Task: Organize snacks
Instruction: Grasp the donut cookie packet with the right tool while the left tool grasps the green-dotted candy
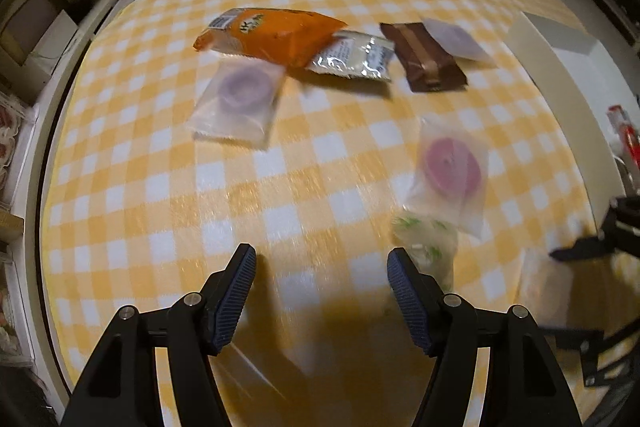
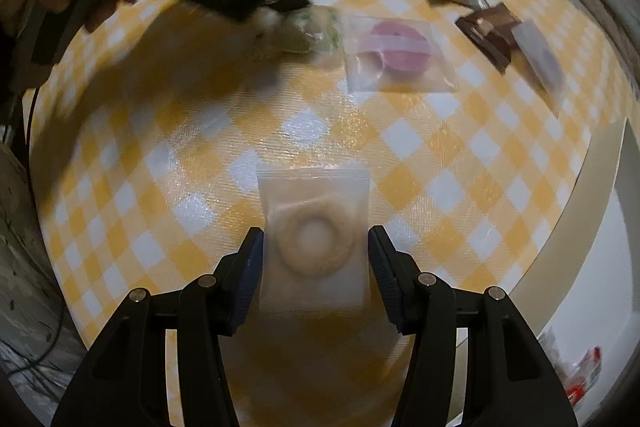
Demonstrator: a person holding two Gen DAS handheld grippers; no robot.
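Right claw (image 2: 316,259): closed on pale translucent ring-snack packet (image 2: 314,235), long axis pointing away | left claw (image 1: 322,281): open, empty; green-printed clear packet (image 1: 428,239) just right, on yellow-checked bench (image 1: 280,187).

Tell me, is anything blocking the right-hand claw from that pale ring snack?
Nothing visible. The pale ring snack already lies between the right gripper's fingers on the checked cloth; the other packets lie farther off.

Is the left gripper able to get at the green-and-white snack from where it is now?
Probably yes. The left gripper is open with nothing between its fingers, and the green-and-white snack lies uncovered just beyond its right finger, needing only a small sideways shift.
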